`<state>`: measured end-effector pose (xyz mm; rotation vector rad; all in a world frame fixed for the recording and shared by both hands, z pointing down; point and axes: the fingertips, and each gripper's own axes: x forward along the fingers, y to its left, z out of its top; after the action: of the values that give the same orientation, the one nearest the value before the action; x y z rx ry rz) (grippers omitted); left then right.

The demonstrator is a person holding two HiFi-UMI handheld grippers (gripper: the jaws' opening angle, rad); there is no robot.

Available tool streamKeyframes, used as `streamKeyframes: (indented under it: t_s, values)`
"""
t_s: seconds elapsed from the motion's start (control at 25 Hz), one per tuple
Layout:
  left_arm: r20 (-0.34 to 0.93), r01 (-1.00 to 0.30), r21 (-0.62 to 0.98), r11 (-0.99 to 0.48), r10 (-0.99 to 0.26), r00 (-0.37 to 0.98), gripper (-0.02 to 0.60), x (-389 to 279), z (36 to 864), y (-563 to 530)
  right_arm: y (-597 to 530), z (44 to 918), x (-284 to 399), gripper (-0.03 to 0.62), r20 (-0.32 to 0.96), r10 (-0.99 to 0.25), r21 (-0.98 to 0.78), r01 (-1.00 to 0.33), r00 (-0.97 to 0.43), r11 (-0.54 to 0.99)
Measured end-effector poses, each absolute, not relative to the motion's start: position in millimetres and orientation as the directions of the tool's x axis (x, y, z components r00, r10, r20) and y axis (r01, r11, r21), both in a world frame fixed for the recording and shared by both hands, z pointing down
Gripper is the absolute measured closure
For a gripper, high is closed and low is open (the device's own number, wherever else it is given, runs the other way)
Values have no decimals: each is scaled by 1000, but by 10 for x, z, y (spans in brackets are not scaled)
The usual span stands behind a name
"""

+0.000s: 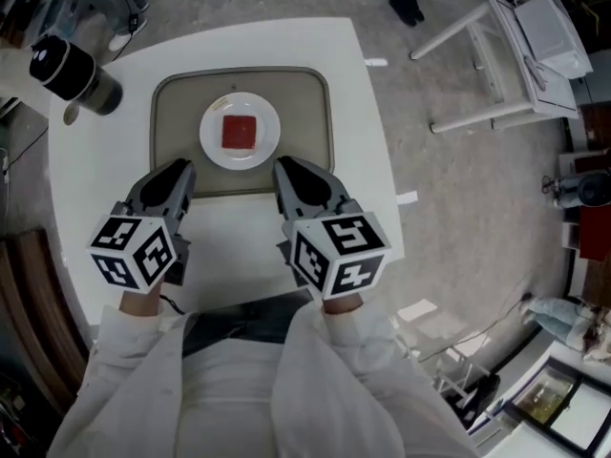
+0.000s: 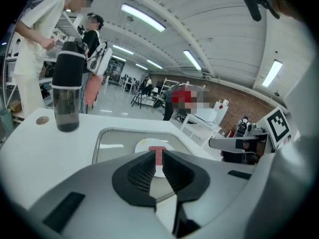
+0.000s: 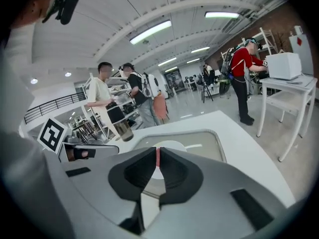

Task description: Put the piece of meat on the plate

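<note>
A square red piece of meat (image 1: 240,133) lies flat in the middle of a round white plate (image 1: 212,147), which stands on a beige tray (image 1: 177,103). Both grippers hover over the table's near side, just short of the tray's front edge and apart from the plate. My left gripper (image 1: 181,168) has its jaws drawn to a thin slit with nothing in them. My right gripper (image 1: 284,165) is the same, empty. In the left gripper view the meat (image 2: 158,149) shows beyond the jaws. In the right gripper view the plate (image 3: 172,146) lies ahead.
A dark bottle (image 1: 72,72) stands at the far left corner of the white table (image 1: 368,160), with a small round coaster beside it. A white stand (image 1: 516,55) is on the floor to the right. People stand beyond the table.
</note>
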<state>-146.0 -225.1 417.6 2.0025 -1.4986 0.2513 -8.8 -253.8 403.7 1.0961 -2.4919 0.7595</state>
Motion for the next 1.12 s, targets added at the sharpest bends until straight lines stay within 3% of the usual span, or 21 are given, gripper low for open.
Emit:
streamKeyframes:
  t_s: [0.32,1.12]
  values:
    - [332,-873,394,-288,-841,427,565,-1254,3689,-1577,-1796,3513,-222,572,355,-573,-321,-672,-739,668]
    - [376,-848,436,-300,-795,475,565,-695,3756,-898,-1011,3523,-144,572,374,-496,-320,-611,-784,724]
